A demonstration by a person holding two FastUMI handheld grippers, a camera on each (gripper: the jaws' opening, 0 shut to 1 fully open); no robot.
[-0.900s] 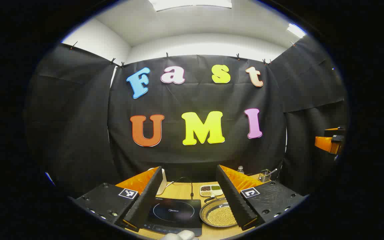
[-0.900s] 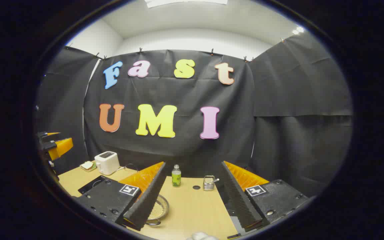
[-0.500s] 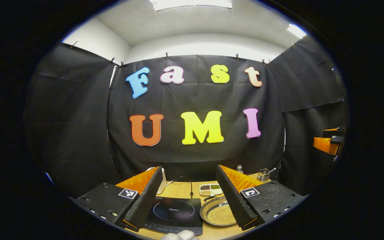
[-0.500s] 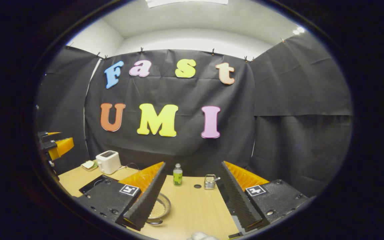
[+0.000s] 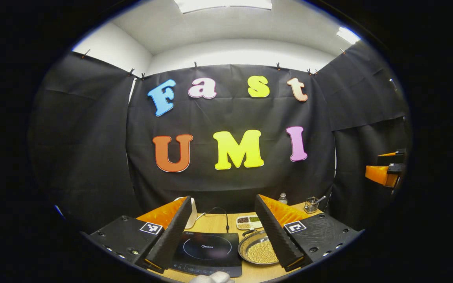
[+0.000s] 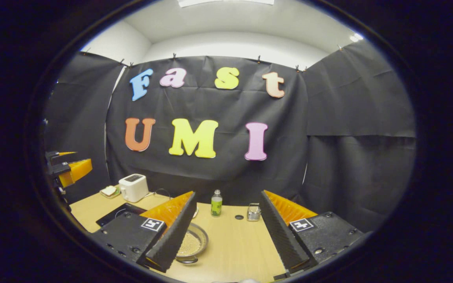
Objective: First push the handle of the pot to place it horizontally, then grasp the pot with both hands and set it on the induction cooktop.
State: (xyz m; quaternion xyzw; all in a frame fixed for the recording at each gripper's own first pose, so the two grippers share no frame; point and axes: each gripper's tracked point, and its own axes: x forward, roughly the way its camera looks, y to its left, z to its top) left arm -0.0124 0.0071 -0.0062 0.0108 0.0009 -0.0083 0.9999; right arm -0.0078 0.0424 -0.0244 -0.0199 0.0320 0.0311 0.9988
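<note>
A shallow metal pot (image 5: pixel 257 250) holding pale beans sits on the wooden table (image 5: pixel 214 224), just right of the black induction cooktop (image 5: pixel 207 251). Its dark handle (image 5: pixel 248 233) points toward the back wall. My left gripper (image 5: pixel 223 198) hovers open above the table's near edge, with the cooktop framed between its fingers and its right finger covering part of the pot. My right gripper (image 6: pixel 227 193) is open too, holding nothing. In the right gripper view the pot (image 6: pixel 194 243) lies partly behind the left finger, and a corner of the cooktop (image 6: pixel 117 212) shows farther left.
A divided dish of beans (image 5: pixel 249 222) and a power cord (image 5: pixel 222 218) lie behind the cooktop. Along the back stand a white toaster (image 6: pixel 133 187), a plate with a sandwich (image 6: pixel 109 191), a green bottle (image 6: pixel 216 203) and a metal holder (image 6: pixel 253 212). The other gripper (image 6: pixel 69 171) hangs at far left.
Both views have dipped slightly, showing more of the table. In the right gripper view the pot and bottle have slid right. Both grippers stay open.
</note>
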